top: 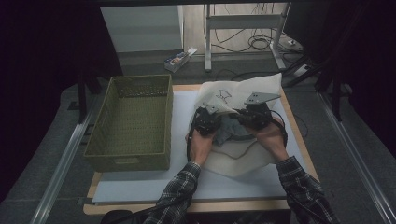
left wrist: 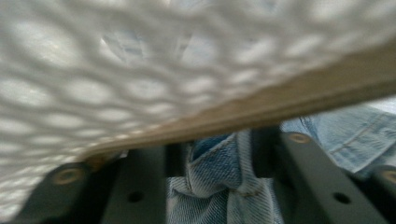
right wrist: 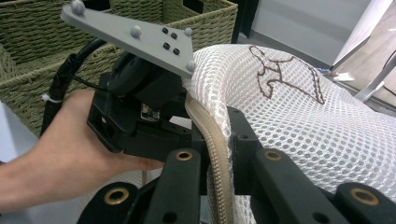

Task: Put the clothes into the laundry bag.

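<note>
A white mesh laundry bag [top: 243, 86] with a brown stitched figure lies on the white board, its mouth toward the person. Blue denim [top: 229, 130] lies at that mouth between both hands. My left gripper [top: 205, 119] is under the bag's edge and shut on a fold of the denim [left wrist: 219, 186], with the mesh [left wrist: 116, 70] and tan zipper band [left wrist: 280, 107] draped just above its jaws. My right gripper [top: 254, 115] is shut on the bag's tan zipper band [right wrist: 217, 154]. The right gripper view has the left gripper's black body [right wrist: 140, 116] and grey plate [right wrist: 135, 35] close by.
A green woven basket [top: 140, 80] stands open at the left of the board, next to the bag. Bare white board [top: 182, 186] lies in front of the hands. Beyond the table are a desk frame and cables on the floor.
</note>
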Tool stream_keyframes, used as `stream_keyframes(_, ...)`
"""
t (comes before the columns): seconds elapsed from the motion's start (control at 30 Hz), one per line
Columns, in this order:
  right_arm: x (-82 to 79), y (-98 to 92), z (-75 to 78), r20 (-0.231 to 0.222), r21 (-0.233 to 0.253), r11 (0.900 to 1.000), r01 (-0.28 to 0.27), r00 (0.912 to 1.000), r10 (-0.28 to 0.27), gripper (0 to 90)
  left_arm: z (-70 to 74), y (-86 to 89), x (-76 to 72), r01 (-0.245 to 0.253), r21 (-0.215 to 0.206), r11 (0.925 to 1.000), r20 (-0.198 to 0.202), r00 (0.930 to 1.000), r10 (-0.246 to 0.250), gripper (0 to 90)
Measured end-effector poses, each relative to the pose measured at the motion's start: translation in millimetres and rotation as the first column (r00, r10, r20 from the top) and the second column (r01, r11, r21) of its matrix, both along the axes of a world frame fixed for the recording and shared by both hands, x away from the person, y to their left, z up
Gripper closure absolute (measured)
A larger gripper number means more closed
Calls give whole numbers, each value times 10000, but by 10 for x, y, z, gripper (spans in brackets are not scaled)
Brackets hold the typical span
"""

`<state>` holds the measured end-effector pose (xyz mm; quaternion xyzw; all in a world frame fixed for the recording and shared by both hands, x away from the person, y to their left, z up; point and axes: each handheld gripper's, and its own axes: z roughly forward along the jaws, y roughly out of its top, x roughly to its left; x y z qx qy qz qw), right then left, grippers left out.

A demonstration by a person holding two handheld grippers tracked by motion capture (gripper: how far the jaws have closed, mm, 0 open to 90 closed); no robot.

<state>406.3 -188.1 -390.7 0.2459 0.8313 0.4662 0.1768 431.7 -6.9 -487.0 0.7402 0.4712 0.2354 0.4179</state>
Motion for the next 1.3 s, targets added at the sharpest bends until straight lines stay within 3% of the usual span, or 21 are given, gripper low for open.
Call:
stream_keyframes(0.13,-2,-20,13,23,74,10000,-8,10000,8,828,86,25,-76,552,176,9983,32,9985,-552,477)
stream_keyframes(0.23,-3,-33,20,15,116,9999,-4,10000,4,827,116,46,-117,698,70,9975,10,9976,-698,415)
stream_keyframes(0.6,-25,-70,16,-11,40,10000,24,10000,-24,824,241,145,-361,1273,-122,9918,60,9918,-1273,331)
stream_keyframes(0.87,-57,-97,-4,-3,-127,9999,47,10000,-47,818,252,217,-567,1875,-225,9820,-82,9822,-1877,274)
stream_keyframes(1.3,-122,-164,-51,-123,-190,9998,70,9999,-73,816,265,341,-823,2367,-259,9712,-117,9714,-2370,206)
